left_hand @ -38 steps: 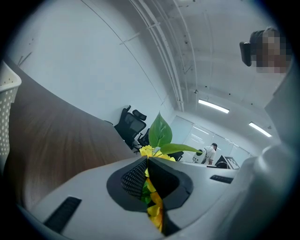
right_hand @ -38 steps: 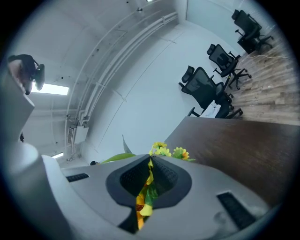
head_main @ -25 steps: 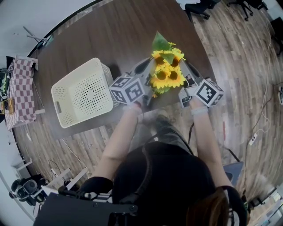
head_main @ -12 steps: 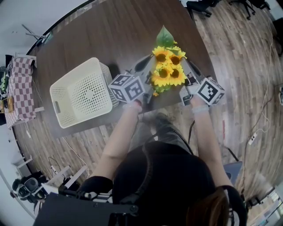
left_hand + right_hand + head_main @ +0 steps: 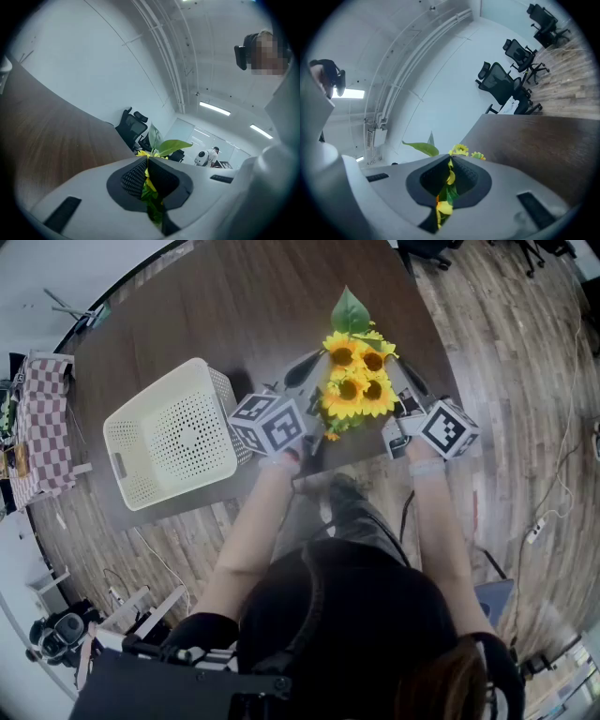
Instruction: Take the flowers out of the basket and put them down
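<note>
Office meeting room, swivel chairs (image 5: 502, 82), large dark wooden table (image 5: 239, 315)

The worktop (image 5: 234, 306) is dark wood grain with a low sheen; the floor (image 5: 506, 381) is paler, glossier planks. The basket (image 5: 178, 437) is matt cream plastic, perforated. The sunflowers (image 5: 356, 381) have matt, cloth-like petals and a smooth leaf (image 5: 350, 310). The left claw (image 5: 146, 161) and right claw (image 5: 450, 161) are smooth grey plastic with dark ribbed pads (image 5: 133, 177).

Bright, even light is filling the head view; the dark table (image 5: 234, 306) is catching a soft sheen, and the basket (image 5: 178, 437) is throwing a faint shadow rightward. Fisheye bending is curving every edge, and the corners are blacking out. Ceiling strips (image 5: 214, 108) are glowing in the left gripper view; the near foreground is blurring in both gripper views.
</note>
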Demonstrator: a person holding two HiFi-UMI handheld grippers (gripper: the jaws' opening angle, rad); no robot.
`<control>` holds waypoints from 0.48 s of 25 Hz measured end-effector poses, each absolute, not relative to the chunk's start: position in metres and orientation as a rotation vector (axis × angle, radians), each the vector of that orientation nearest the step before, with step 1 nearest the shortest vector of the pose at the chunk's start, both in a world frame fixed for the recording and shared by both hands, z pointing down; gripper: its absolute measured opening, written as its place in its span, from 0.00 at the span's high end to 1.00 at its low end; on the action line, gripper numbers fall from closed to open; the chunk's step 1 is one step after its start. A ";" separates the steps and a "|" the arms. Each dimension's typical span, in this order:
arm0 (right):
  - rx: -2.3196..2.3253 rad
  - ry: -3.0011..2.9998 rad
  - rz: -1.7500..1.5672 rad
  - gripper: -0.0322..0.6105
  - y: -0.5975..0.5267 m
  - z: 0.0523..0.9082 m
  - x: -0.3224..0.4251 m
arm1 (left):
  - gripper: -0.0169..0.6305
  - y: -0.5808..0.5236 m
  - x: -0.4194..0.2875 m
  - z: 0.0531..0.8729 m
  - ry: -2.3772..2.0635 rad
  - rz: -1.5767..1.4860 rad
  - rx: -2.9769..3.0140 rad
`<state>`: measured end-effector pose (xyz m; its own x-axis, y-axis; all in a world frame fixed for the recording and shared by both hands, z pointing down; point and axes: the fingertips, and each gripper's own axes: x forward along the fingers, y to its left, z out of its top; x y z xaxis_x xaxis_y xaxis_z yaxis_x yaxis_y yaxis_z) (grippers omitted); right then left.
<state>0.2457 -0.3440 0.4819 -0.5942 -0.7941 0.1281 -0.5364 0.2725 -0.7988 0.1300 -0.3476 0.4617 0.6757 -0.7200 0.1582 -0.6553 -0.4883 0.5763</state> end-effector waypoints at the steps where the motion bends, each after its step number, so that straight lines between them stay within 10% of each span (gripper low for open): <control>1: -1.218 2.248 -1.231 0.94 -0.344 0.482 0.246 | 0.98 -0.347 0.130 0.462 -1.053 -0.138 2.272; 12: -1.223 2.225 -1.230 0.94 -0.344 0.480 0.247 | 0.95 -0.345 0.127 0.462 -1.084 -0.136 2.263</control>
<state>0.2466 -0.3435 0.4804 -0.5832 -0.8034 0.1201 -0.5290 0.2634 -0.8067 0.1265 -0.3453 0.4616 0.6581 -0.7345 0.1655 -0.6708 -0.4721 0.5720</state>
